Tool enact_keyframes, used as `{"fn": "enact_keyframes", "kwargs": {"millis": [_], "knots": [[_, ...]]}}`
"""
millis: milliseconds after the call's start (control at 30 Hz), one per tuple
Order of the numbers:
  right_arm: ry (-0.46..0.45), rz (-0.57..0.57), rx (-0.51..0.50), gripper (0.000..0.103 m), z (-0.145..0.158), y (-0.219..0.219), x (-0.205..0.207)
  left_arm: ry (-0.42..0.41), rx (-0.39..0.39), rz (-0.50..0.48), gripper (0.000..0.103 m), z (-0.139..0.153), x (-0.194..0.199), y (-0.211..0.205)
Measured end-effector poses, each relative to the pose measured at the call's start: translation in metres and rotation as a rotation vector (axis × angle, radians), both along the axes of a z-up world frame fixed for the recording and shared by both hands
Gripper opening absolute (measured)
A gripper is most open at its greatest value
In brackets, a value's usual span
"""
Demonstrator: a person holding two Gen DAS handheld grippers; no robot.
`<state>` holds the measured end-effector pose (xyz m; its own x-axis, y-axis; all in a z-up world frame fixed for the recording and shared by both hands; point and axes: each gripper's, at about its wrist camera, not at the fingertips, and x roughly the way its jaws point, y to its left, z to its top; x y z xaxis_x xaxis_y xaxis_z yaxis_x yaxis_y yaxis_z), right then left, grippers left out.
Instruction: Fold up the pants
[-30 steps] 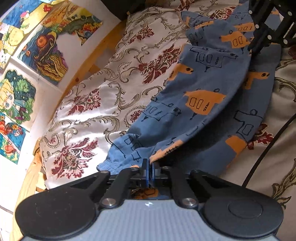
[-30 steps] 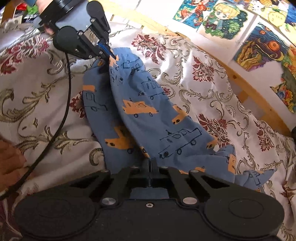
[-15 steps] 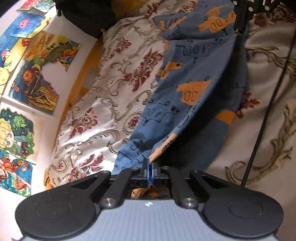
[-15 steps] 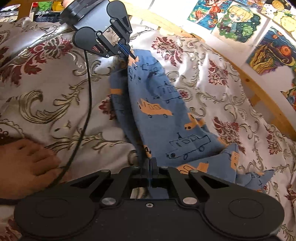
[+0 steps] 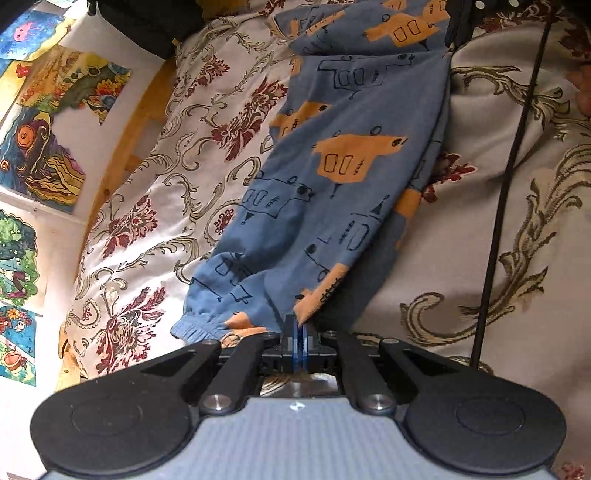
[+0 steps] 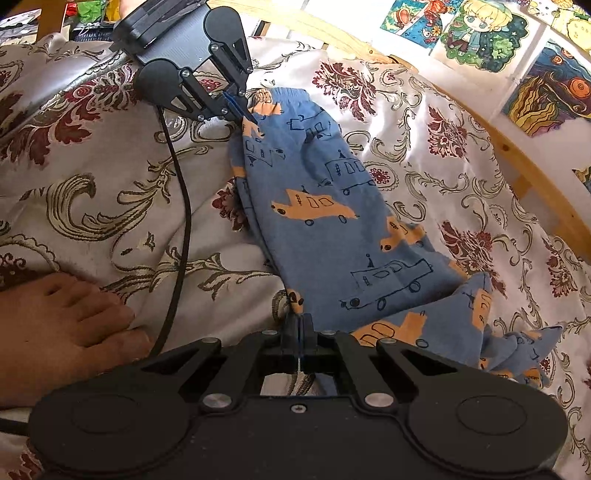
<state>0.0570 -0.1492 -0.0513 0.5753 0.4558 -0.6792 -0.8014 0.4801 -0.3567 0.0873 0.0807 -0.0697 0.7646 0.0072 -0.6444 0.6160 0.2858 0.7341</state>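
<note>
Blue pants (image 5: 332, 192) printed with orange and outlined cars lie stretched along a floral bedspread (image 5: 155, 192). My left gripper (image 5: 297, 325) is shut on the pants' edge close to an elastic cuff (image 5: 199, 328). In the right wrist view the pants (image 6: 332, 221) run from the left gripper (image 6: 248, 119) at the far end down to my right gripper (image 6: 298, 325), which is shut on their near edge. The lower layer is mostly hidden under the top layer. A bunched part of the pants (image 6: 524, 347) lies at the right.
A black cable (image 6: 181, 221) trails over the bedspread from the left gripper. A person's bare foot (image 6: 62, 325) rests on the bed at the left. A wooden bed rail (image 6: 517, 155) and a wall with colourful drawings (image 6: 480, 33) border the far side.
Both grippers have carried the pants' edge sideways toward the person's foot, and the fabric now lies lower and flatter on the bedspread. Both stay shut on the pants.
</note>
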Motion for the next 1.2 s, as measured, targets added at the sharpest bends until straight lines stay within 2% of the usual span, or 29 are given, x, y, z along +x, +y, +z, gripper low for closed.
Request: {"fn": "enact_keyframes", "kwargs": {"millis": [400, 433, 500, 567, 600, 667, 700, 767, 867, 1000, 1100, 1200], "knots": [[0.004, -0.016, -0.021, 0.001, -0.004, -0.002, 0.005, 0.018, 0.0, 0.015, 0.003, -0.002, -0.008, -0.004], [0.017, -0.018, -0.026, 0.008, -0.004, -0.003, 0.006, 0.019, 0.001, 0.019, 0.004, -0.002, -0.008, -0.004], [0.025, -0.031, -0.02, 0.02, 0.0, -0.006, 0.006, 0.028, -0.012, 0.041, 0.012, 0.0, -0.008, -0.006], [0.041, -0.055, 0.01, 0.047, 0.008, -0.014, 0.005, 0.047, -0.067, 0.081, 0.029, 0.007, -0.01, -0.006], [0.05, -0.09, 0.033, 0.053, 0.013, -0.021, 0.006, 0.059, -0.11, 0.111, 0.033, 0.012, -0.009, -0.007], [0.045, -0.185, 0.071, 0.075, 0.022, -0.038, 0.009, 0.065, -0.195, 0.172, 0.052, 0.023, -0.009, -0.009], [0.034, -0.231, 0.084, 0.081, 0.025, -0.048, 0.009, 0.063, -0.25, 0.202, 0.057, 0.029, -0.009, -0.012], [0.007, -0.345, 0.116, 0.097, 0.032, -0.071, 0.011, 0.054, -0.333, 0.238, 0.077, 0.039, -0.007, -0.02], [-0.05, -0.512, 0.149, 0.102, 0.036, -0.106, 0.017, 0.04, -0.446, 0.246, 0.09, 0.051, -0.006, -0.047], [-0.128, -0.679, 0.172, 0.102, 0.033, -0.151, 0.032, 0.038, -0.539, 0.197, 0.094, 0.061, -0.009, -0.096], [-0.09, -0.794, 0.288, 0.102, 0.031, -0.187, 0.048, 0.029, -0.591, 0.135, 0.098, 0.059, -0.017, -0.133], [-0.051, -0.856, 0.409, 0.102, 0.029, -0.205, 0.056, 0.038, -0.579, 0.093, 0.098, 0.049, -0.024, -0.175]]}}
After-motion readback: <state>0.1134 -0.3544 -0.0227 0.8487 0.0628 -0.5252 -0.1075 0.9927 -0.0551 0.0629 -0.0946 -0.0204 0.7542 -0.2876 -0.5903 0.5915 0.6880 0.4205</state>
